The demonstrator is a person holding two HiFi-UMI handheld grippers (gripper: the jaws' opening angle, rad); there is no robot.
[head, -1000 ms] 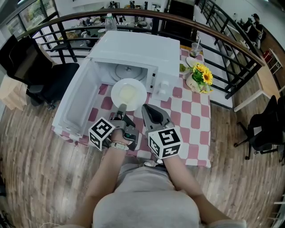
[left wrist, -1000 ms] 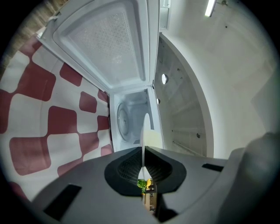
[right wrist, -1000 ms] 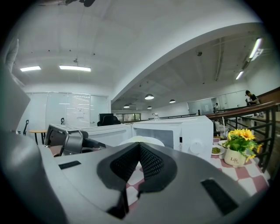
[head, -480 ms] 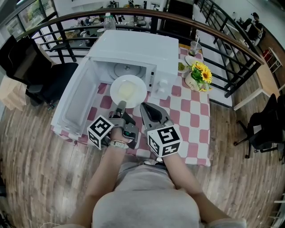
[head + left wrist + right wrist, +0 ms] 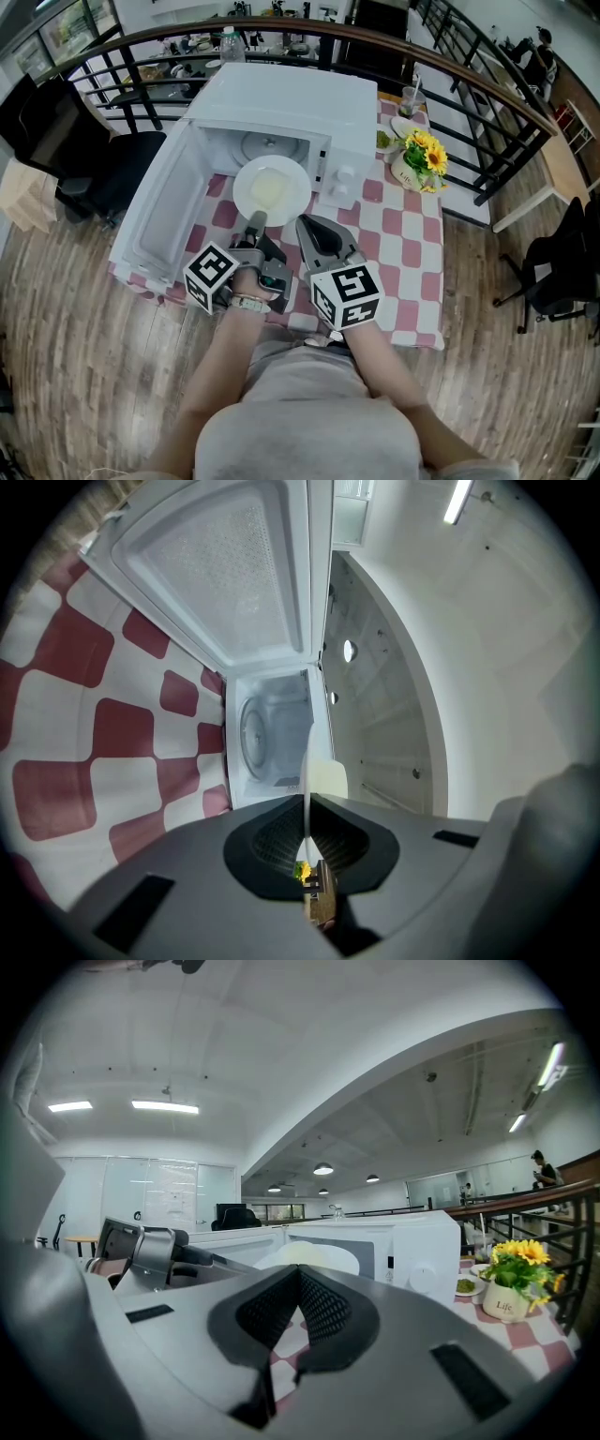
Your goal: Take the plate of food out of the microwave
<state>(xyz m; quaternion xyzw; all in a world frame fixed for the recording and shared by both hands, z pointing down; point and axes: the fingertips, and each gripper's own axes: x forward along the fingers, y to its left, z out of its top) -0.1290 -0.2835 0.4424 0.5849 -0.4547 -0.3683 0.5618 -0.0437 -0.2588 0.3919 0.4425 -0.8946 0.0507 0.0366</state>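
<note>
Reaching forward at waist height, the person's left forearm points at the open microwave [image 5: 291, 108]. The left tongs [image 5: 255, 223] are pinched tight on the near rim of the plate of food [image 5: 271, 190], which hangs just outside the oven mouth above the checkered surface [image 5: 403, 244]. The right tongs [image 5: 307, 225] sit close alongside, jaws together on nothing, aimed the same way.
</note>
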